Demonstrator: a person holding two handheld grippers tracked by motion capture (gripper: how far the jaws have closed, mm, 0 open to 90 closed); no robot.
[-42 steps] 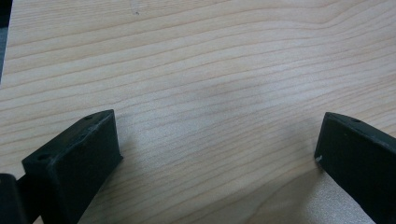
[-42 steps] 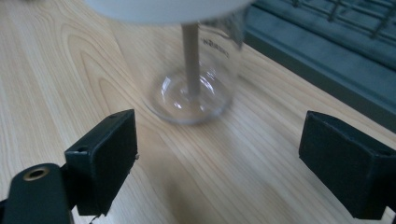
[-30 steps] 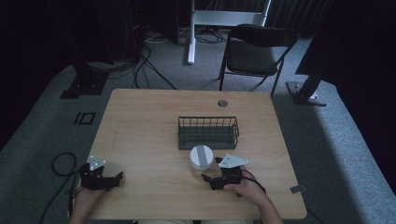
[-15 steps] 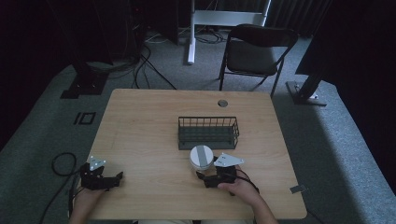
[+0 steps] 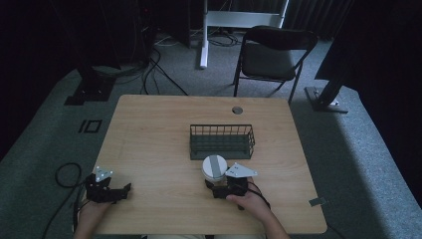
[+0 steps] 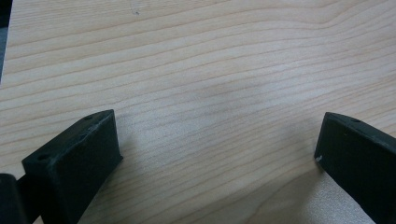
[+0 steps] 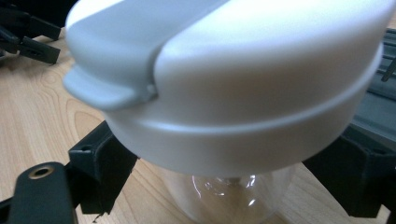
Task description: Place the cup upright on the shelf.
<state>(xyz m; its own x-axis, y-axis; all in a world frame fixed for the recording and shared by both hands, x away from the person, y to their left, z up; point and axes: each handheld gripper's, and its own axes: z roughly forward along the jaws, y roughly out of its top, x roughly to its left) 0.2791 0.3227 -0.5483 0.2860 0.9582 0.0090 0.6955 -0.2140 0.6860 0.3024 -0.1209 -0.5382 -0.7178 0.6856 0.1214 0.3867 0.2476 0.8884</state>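
A clear jar with a white lid and grey flap (image 5: pixel 214 167) stands upright on the wooden table (image 5: pixel 164 129), just in front of the wire basket. My right gripper (image 5: pixel 217 183) is at its near side. In the right gripper view the lid (image 7: pixel 243 74) looms large, and my right gripper (image 7: pixel 219 189) stands open with a black jaw on each side of the clear body (image 7: pixel 229 196), close to it but slightly apart. My left gripper (image 5: pixel 124 191) rests open at the table's near left corner. In its own view, my left gripper (image 6: pixel 217 149) has bare wood between the jaws.
A dark wire basket (image 5: pixel 221 127) sits mid-table behind the jar, its wall (image 7: pixel 380 88) close on the right. A round grommet hole (image 5: pixel 237 110) is near the far edge. A folding chair (image 5: pixel 273 55) stands beyond the table. A cable (image 5: pixel 64 172) loops off the left edge.
My right gripper has slid left toward the jar and now has its jaws around the jar's body. The left gripper has stayed put.
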